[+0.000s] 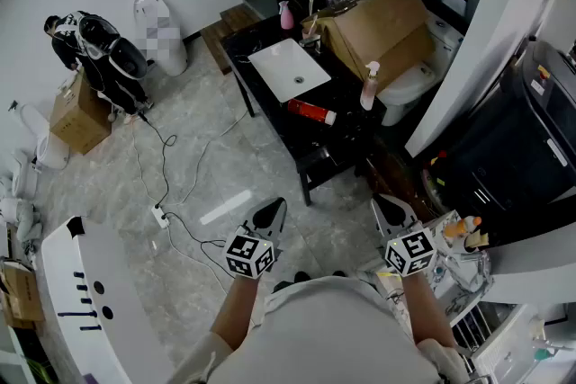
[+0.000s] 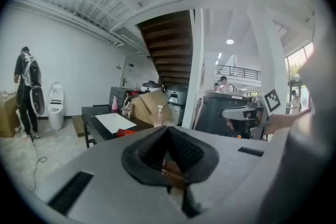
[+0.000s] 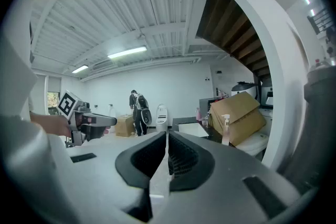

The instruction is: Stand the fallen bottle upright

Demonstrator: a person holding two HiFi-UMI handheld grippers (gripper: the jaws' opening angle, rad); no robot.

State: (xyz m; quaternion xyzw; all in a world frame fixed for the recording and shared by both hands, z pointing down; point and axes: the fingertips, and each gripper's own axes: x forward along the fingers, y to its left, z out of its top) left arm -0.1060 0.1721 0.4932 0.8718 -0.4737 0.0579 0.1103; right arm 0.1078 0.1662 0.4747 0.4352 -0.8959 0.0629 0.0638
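Hovering well short of the low black bench, the left gripper has its jaws pressed together with nothing between them. Further right, the red plastic bottle with a white cap lies on its side on the bench top, near the white rectangular panel, so it has not been righted. The right gripper, also well apart from the bench, shows its jaws closed and empty. By this reading the task is barely begun: approach, grasp and tipping upright all remain.
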